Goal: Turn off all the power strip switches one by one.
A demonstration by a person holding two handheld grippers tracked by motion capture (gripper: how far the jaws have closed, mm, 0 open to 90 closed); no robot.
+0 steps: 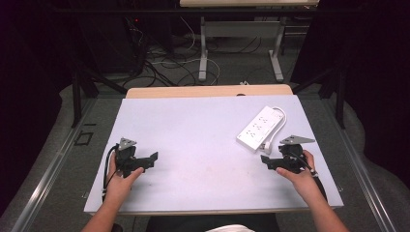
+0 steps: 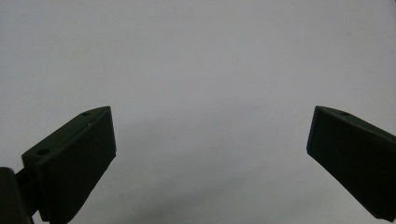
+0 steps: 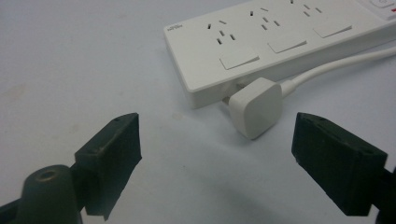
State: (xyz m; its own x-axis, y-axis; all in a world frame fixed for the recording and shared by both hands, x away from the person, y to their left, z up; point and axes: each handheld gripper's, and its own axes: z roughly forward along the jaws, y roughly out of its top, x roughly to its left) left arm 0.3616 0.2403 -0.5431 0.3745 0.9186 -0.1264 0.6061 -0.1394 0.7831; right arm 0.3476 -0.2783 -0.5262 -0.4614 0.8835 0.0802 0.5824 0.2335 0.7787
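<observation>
White plastic power strip (image 1: 259,127) lying flat on the pale table (image 1: 193,130), right half, far of centre. Long axis running diagonally, from the near end by the right gripper (image 1: 270,162) up and away toward the far right edge. White plug (image 3: 256,106) lying at the strip's near end, just beside its end face, cord (image 3: 336,64) trailing back along the strip's side. Directly ahead of the right gripper in the right gripper view, slightly right of centre between the jaws; jaws spread wide, holding nothing, not touching plug or strip. Left gripper (image 1: 140,162) resting well apart on the table's left half, jaws likewise wide and empty, facing bare tabletop. Right hand (image 1: 302,176) clearly the nearer. Judged next move: short forward reach by the right gripper onto the plug, jaws closing across its flat sides.
</observation>
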